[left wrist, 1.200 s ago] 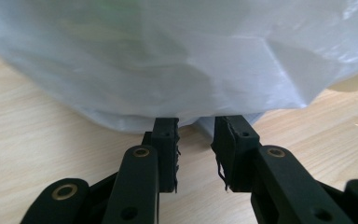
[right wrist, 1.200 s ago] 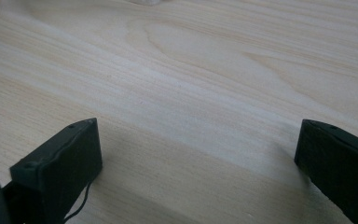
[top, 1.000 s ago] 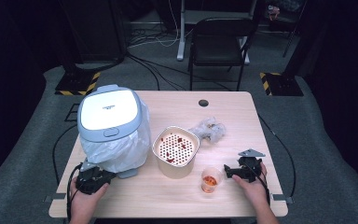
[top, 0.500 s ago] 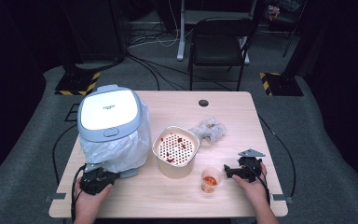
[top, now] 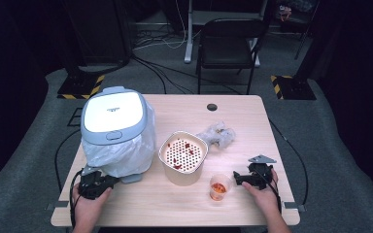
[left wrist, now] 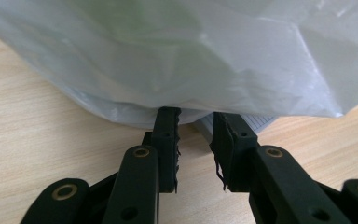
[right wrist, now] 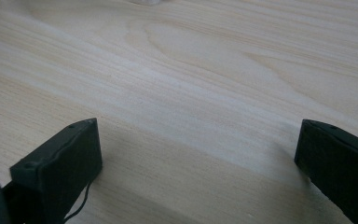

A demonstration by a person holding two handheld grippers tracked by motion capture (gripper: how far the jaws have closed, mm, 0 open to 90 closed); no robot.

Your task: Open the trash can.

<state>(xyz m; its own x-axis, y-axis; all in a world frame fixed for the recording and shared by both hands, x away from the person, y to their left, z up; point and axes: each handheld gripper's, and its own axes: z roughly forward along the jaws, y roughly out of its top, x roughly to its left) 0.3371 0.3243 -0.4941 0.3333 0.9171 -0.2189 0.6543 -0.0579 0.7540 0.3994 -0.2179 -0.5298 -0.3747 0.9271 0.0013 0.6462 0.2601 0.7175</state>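
At the counter's (top: 252,121) left side stands one white lidded bin (top: 114,119) lined with a thin translucent plastic bag (top: 126,150). The left claw (left wrist: 195,122) is narrowly parted, its tips just under the bag's hanging edge, with nothing pinched yet. I judge the film to be light, soft and slippery, so it is best taken at a gathered fold. The right claw (right wrist: 196,140) is released wide over bare wood. One perforated beige bowl (top: 183,155), one small clear cup (top: 218,187) and one crumpled wrapper (top: 218,133) are also present.

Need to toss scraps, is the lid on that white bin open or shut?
Shut. In the high view the bin's lid lies flat over the bag-lined bin.
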